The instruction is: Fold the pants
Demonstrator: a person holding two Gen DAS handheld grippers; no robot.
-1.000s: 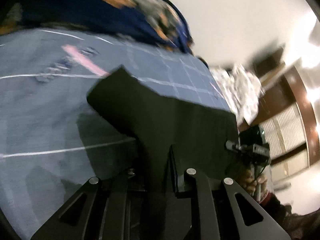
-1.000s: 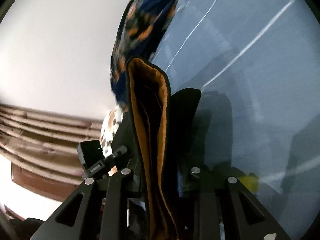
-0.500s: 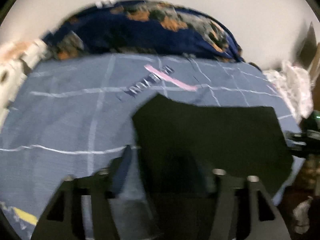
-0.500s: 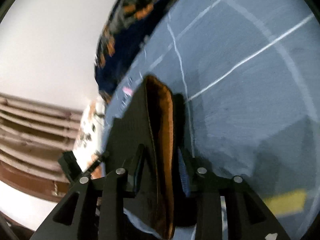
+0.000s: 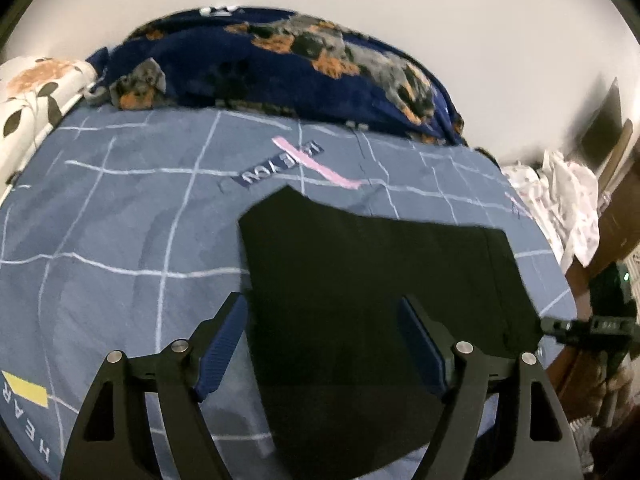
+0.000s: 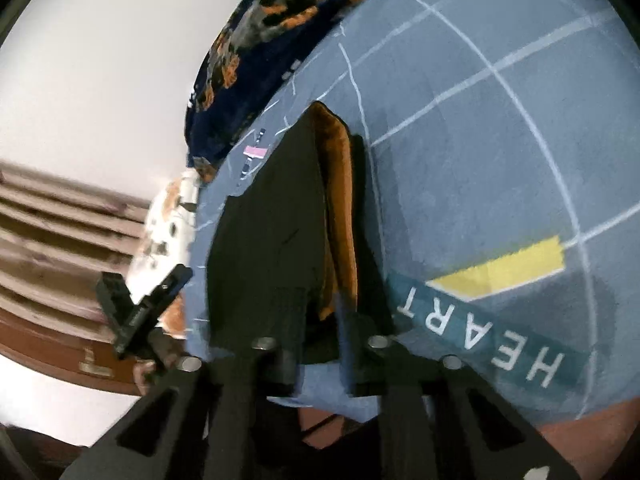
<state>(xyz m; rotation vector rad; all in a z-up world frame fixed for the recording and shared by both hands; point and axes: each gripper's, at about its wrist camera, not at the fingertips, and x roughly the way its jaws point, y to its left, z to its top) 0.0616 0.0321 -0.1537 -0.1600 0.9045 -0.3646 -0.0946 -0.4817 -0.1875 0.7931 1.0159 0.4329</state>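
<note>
Left wrist view: our left tongs [image 5: 324, 344] have sprung wide, dropping the pants [image 5: 372, 264] onto the bed [image 5: 120, 220]; our right tongs [image 6: 316, 344] still pinch their edge.

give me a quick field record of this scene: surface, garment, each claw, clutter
surface: blue grid bedsheet
garment: black pants, lying folded on the sheet, orange lining showing at one edge
left claw: open, fingers either side of the pants
right claw: partly open around the pants' edge, grip unclear
clutter: navy dog-print blanket at the far side, floral pillow at the far left
</note>
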